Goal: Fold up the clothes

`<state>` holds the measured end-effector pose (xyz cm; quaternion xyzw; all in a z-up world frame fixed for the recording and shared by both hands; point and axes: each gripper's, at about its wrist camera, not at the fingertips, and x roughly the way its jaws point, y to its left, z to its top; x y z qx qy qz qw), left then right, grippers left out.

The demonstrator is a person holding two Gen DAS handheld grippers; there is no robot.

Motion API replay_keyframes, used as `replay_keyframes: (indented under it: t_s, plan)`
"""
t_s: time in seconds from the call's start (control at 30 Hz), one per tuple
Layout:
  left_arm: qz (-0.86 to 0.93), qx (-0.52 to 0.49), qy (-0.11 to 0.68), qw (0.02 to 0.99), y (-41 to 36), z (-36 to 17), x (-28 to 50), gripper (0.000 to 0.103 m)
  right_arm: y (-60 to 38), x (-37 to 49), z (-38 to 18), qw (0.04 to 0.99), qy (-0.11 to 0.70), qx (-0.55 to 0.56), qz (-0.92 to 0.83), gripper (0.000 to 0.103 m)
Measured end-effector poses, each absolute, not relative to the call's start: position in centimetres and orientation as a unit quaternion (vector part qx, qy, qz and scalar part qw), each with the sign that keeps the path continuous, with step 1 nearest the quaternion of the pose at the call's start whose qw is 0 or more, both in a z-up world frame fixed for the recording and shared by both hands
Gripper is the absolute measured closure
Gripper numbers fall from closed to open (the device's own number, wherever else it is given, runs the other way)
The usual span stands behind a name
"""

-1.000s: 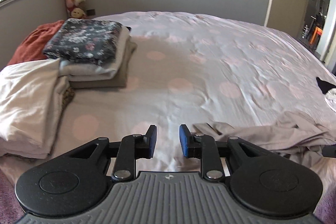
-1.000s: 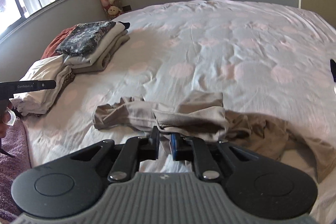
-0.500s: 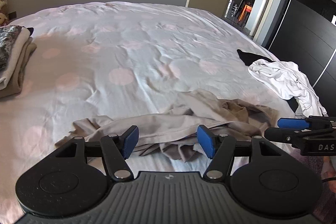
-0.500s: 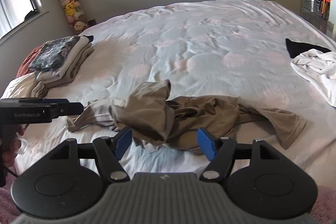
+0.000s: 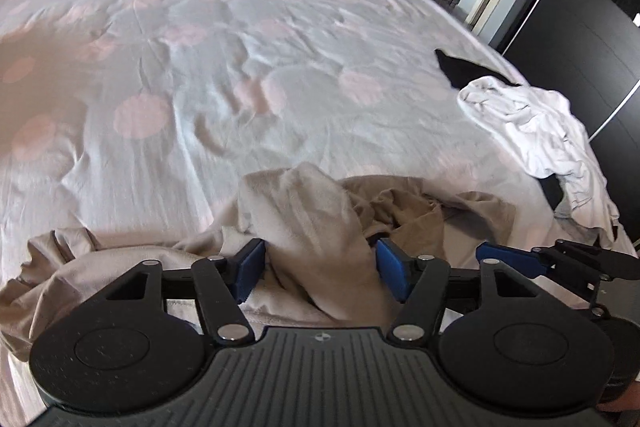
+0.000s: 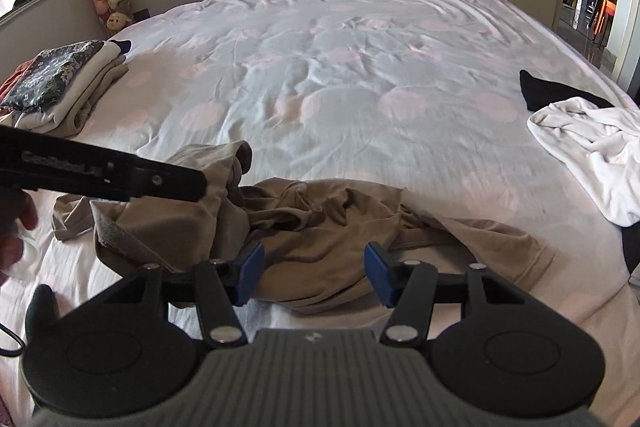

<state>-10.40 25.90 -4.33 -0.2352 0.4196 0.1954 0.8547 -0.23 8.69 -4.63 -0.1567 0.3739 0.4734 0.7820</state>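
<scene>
Crumpled beige cotton garment found unfolded at near edge of polka-dot bedsheet. Left gripper and right gripper both spread wide, gripping nothing. Step judged: initial pick-up; next, pinching opposite edges to spread flat

The beige shirt is soft, matt cloth, crumpled near the bed's front edge. The bed sheet is smooth, faintly sheeny fabric, finely creased. The white garment by the right edge looks like limp cotton. The left tongs and right tongs are matt black plastic with blue rubbery pads and shiny metal rivets.
</scene>
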Motion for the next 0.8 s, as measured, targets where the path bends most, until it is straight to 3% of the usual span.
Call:
replay_keyframes:
  t_s: [0.1,0.17,0.8]
  plan:
    - [0.196,-0.232,0.43,0.85,26.3,-5.3,-11.2,0.084,9.5,-0.5,-5.5,0.771,0.382,-0.162,0.483,0.045]
    - [0.199,-0.232,0.433,0.848,26.7,-5.6,-12.2,0.091,9.9,-0.5,-6.0,0.763,0.39,-0.165,0.488,0.045]
    - [0.43,-0.266,0.419,0.754,34.4,-4.0,-34.9,0.098,12.1,-3.7,-6.1,0.73,0.384,-0.195,0.53,0.045]
